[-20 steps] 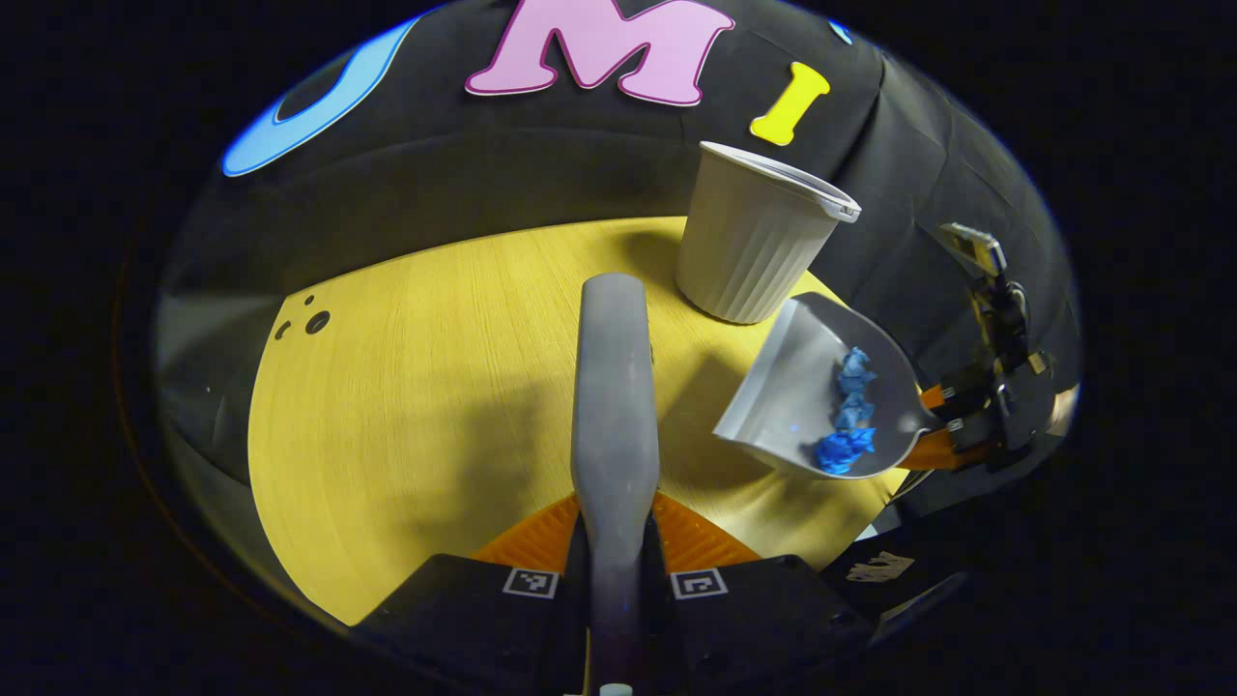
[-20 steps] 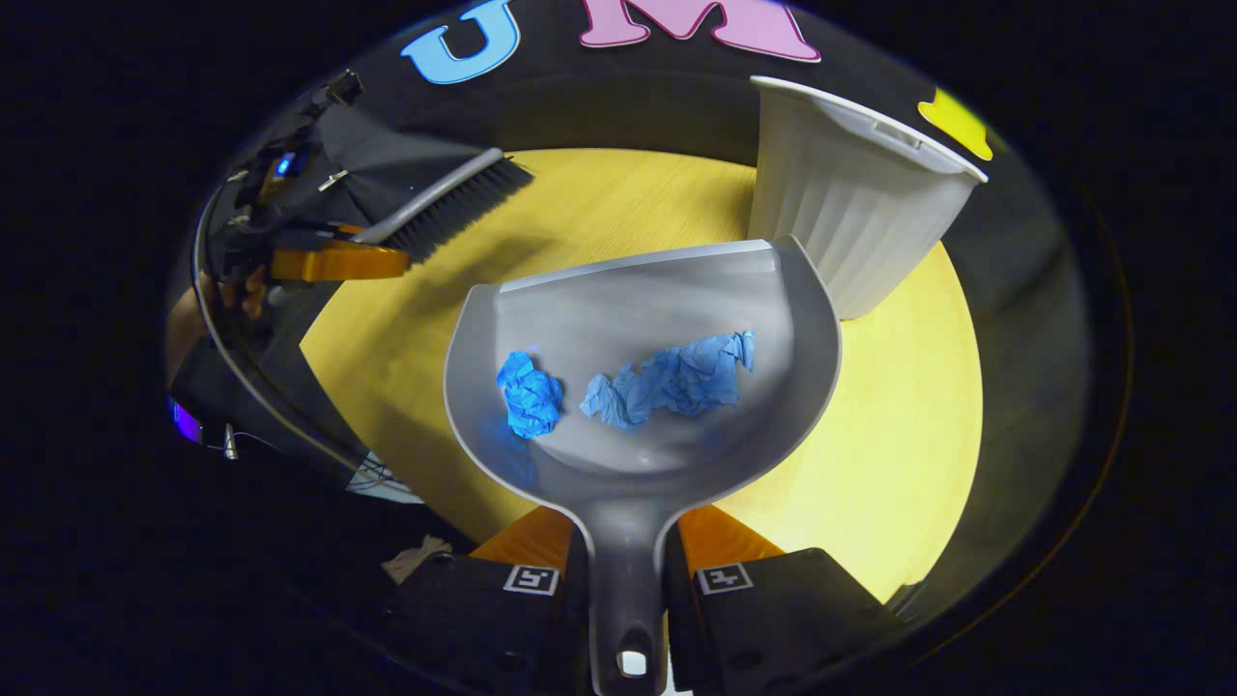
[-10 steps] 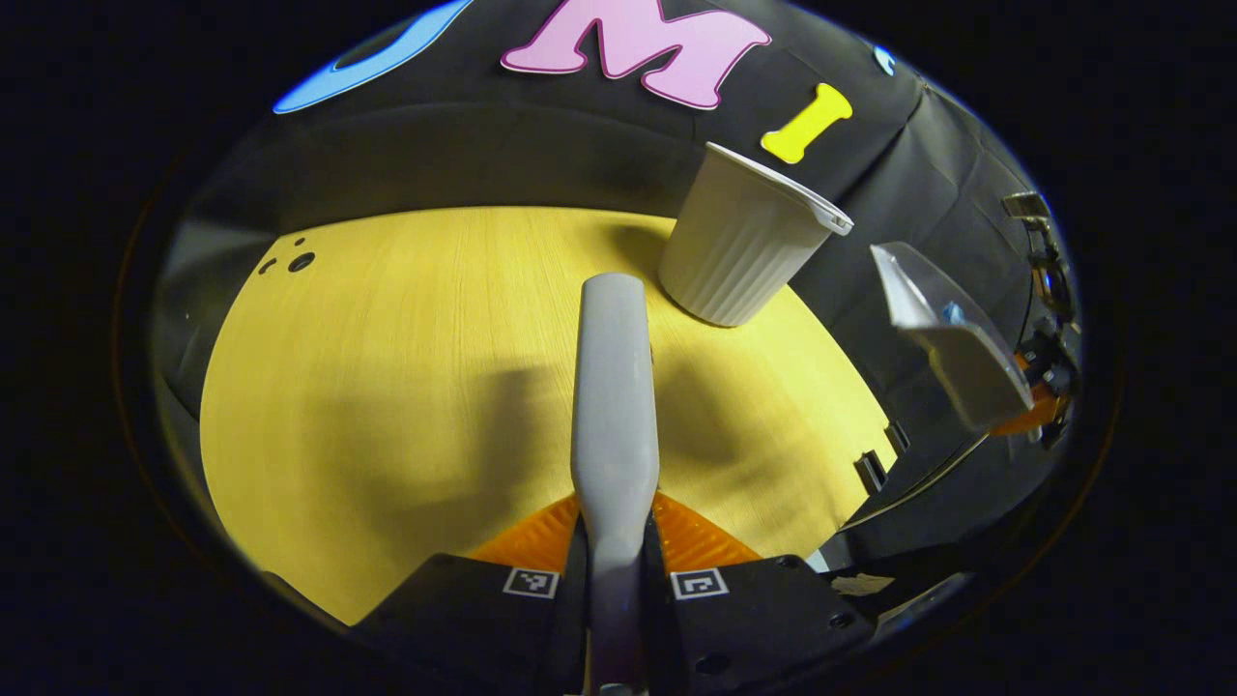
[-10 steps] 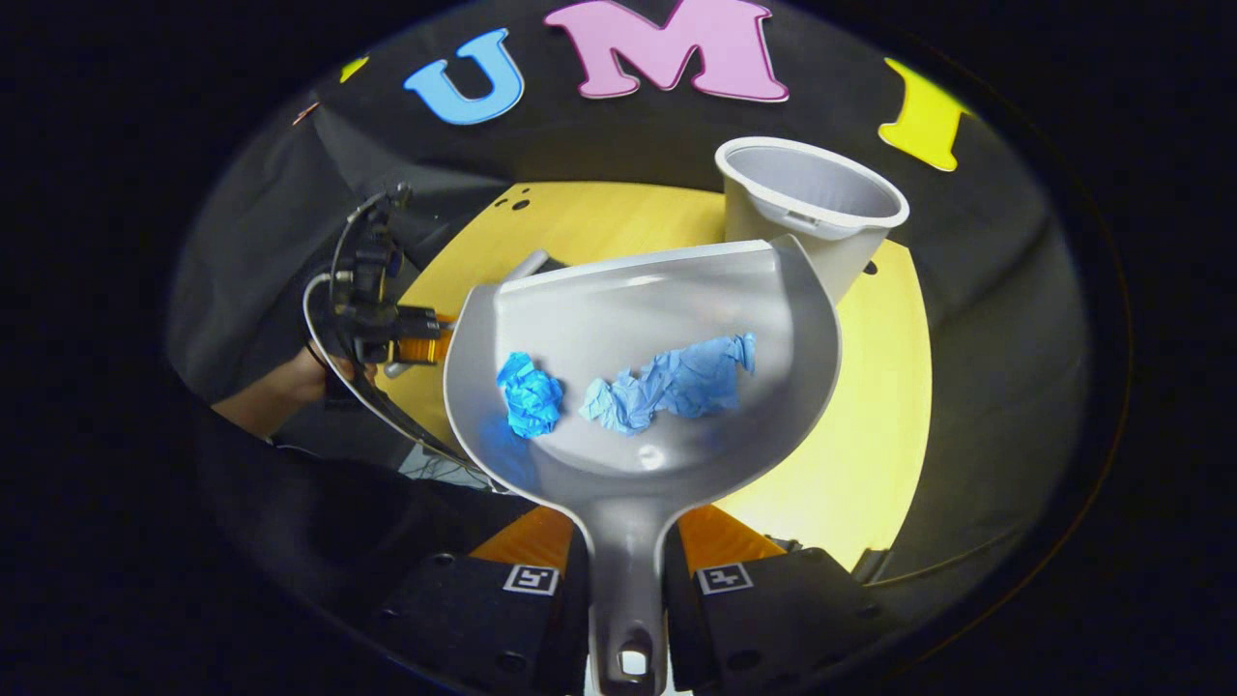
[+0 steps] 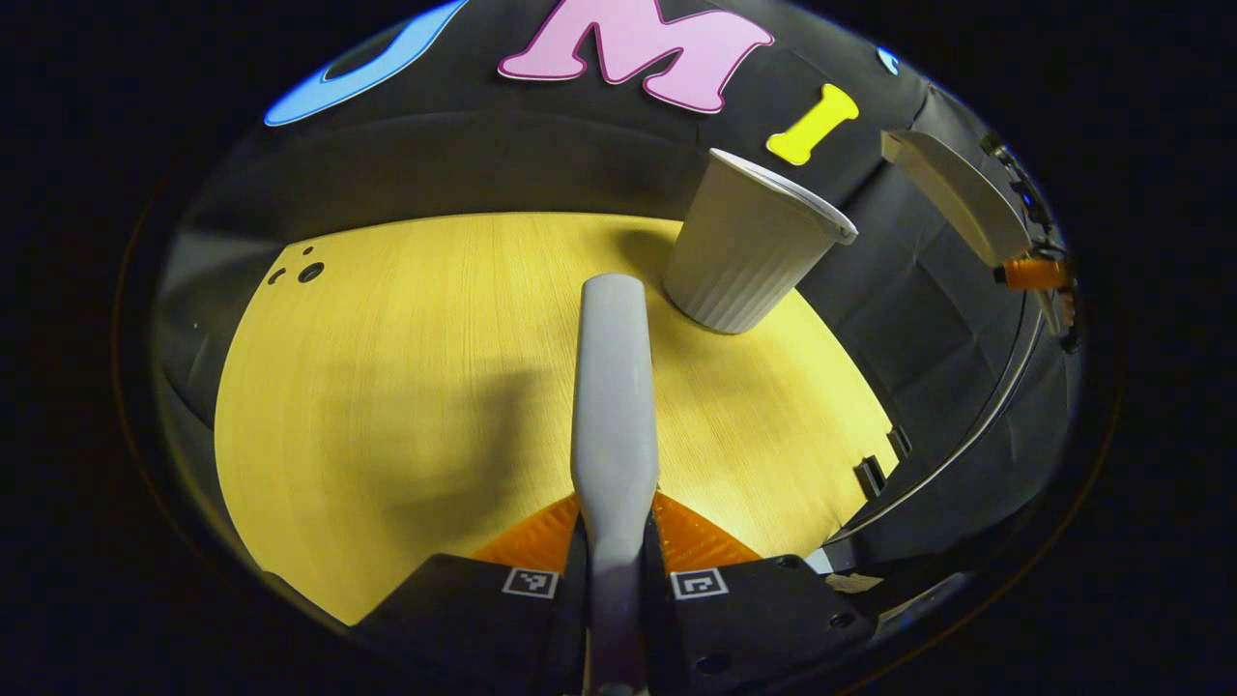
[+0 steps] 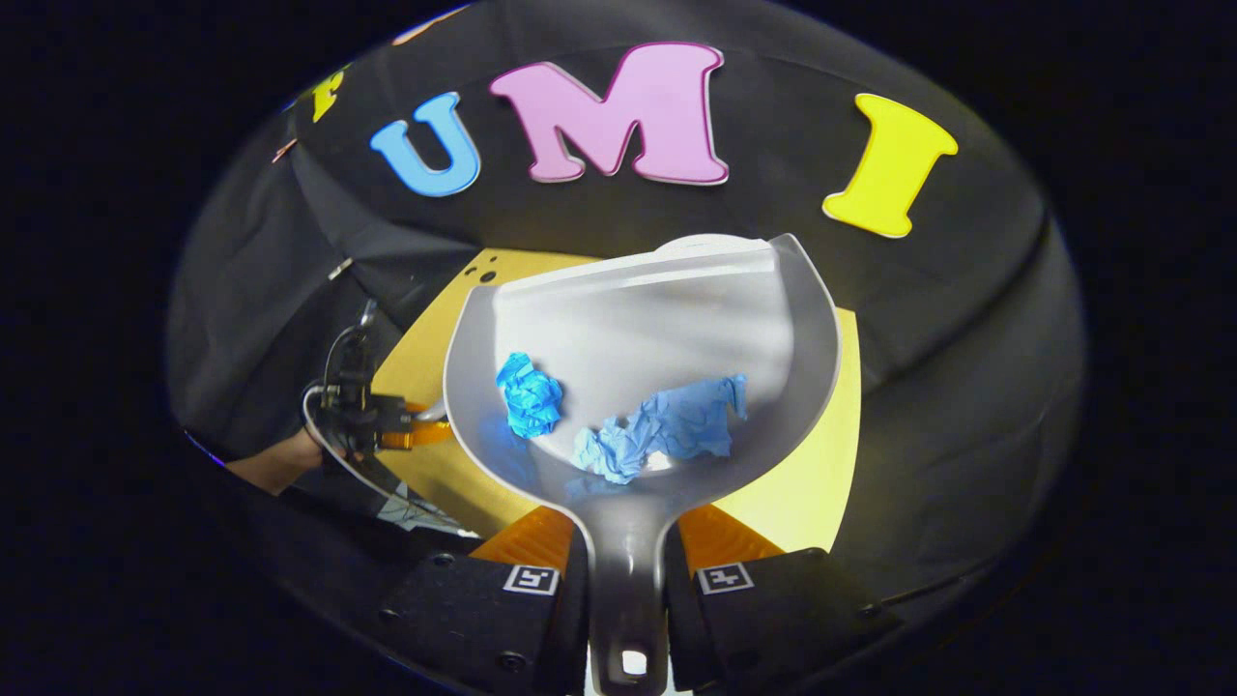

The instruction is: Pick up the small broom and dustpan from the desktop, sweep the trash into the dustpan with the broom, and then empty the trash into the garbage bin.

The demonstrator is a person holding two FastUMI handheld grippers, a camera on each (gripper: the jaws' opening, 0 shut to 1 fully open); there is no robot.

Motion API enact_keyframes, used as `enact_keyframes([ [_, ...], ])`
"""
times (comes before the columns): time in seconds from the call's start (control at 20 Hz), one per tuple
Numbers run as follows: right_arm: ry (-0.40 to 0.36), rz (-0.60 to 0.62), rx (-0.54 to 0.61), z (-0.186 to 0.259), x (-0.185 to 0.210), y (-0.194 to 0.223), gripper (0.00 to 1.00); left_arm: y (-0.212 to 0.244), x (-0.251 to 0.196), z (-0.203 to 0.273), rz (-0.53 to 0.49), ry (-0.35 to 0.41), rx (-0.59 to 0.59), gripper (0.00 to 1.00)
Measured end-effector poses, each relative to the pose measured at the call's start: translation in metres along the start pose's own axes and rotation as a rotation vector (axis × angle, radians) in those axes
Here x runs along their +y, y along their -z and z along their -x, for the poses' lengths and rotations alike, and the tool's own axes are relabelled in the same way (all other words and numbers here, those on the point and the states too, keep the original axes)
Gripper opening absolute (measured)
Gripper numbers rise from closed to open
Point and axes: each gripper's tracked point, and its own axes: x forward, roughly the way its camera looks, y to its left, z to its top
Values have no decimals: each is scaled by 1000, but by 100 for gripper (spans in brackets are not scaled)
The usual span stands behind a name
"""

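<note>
In the left gripper view the yellow counter [image 5: 387, 387] lies bare across its left and near parts, leaving open room there. 1 obstacle stands on it: the white garbage bin [image 5: 744, 251] at the far right. The broom [image 5: 614, 387] juts forward over the middle, just near the bin.
</note>
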Motion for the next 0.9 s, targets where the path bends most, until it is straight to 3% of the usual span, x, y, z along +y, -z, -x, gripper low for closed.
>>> enact_keyframes([
  [0.3,63,21,-15,-21,-70,-34,37,-12,16,2,18,-62,-12,31],
  [0.35,78,29,-12,-32,-79,-38,37,-13,18,3,34,-66,-11,28],
  [0.5,135,59,-16,-67,-108,-52,37,-7,27,7,65,-99,15,31],
  [0.55,149,67,-24,-79,-115,-57,37,-5,33,10,74,-113,23,28],
  [0.8,224,143,-4,-126,-141,-64,37,-4,46,17,97,-161,39,31],
  [0.9,229,101,-30,-133,-140,-75,37,-2,44,22,107,-167,31,24],
])
